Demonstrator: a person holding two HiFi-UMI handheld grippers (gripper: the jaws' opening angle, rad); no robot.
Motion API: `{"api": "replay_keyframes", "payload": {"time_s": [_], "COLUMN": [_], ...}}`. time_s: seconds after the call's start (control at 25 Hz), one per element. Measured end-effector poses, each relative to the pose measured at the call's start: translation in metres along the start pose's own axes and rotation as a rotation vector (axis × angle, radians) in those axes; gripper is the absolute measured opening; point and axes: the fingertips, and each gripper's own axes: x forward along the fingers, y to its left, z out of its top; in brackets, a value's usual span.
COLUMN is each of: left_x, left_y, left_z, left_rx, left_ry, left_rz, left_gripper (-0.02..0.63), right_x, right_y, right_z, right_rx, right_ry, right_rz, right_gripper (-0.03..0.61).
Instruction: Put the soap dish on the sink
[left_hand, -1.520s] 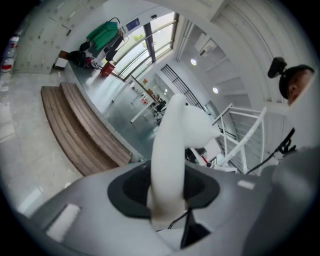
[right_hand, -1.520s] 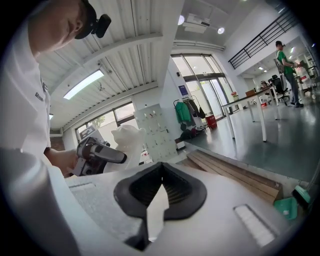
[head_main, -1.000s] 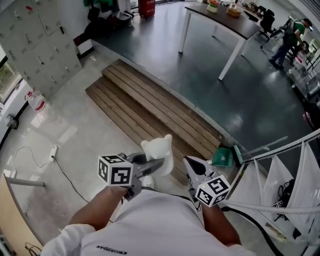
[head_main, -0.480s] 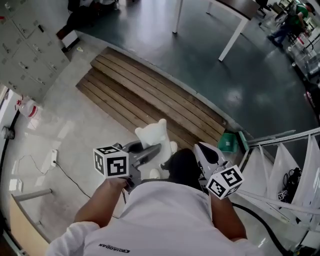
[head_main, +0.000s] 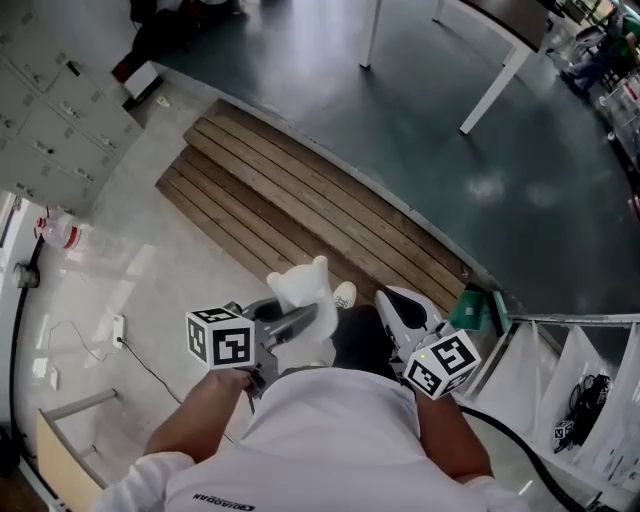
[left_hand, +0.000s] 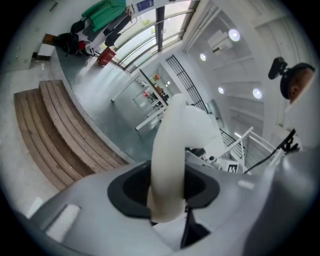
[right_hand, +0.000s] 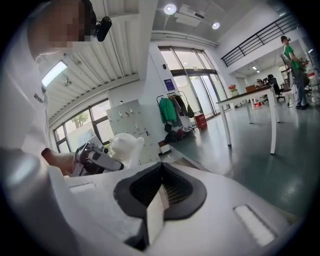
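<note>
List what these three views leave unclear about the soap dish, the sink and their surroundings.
- Sink: in no view, so where it stands cannot be told.
- Soap dish: the left gripper view shows it edge-on, with its base hidden between the jaws of the left gripper, so its full shape is unclear.
- Things on the far table: too small to name in the right gripper view.

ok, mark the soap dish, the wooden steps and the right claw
soap dish (head_main: 298, 284), head view, on its white body.
wooden steps (head_main: 300, 205), head view, on a middle plank.
right claw (head_main: 385, 297), head view, at its shut tips.
</note>
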Motion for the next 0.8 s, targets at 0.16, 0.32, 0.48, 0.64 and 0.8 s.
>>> {"api": "replay_keyframes", "payload": {"time_s": [0.16,0.32,0.48,0.64,0.8], "left_x": [0.024,0.036,0.047,0.054,0.059], "left_y": [-0.003,-0.029,-0.056,-0.069,-0.065], "left_z": [0.076,0.151,0.201,0.226,0.238], "left_rx": [0.032,0.067,0.102,0.118,0.089], "left_ry": [0.023,0.000,-0.021,-0.036,-0.033], "left_rz": [0.005,0.013,0.001,-0.008,0.000], "left_gripper": [0.161,0.161,0.161,0.161,0.161], "right_x": [0.029,0.039,0.044,0.046,0.048], "right_y": [-0.041,-0.063,-0.076,-0.085,-0.105], "right_z": [0.043,0.105,0.153,0.168,0.164], "right_rx": [0.049,0.045,0.005,0.013,0.057], "right_ry": [-0.012,-0.047,-0.099,-0.121,-0.112], "right_rz": [-0.011,-0.012,-0.008,-0.006,-0.025], "right_gripper": [0.002,0.002,0.002,0.002,0.002]}}
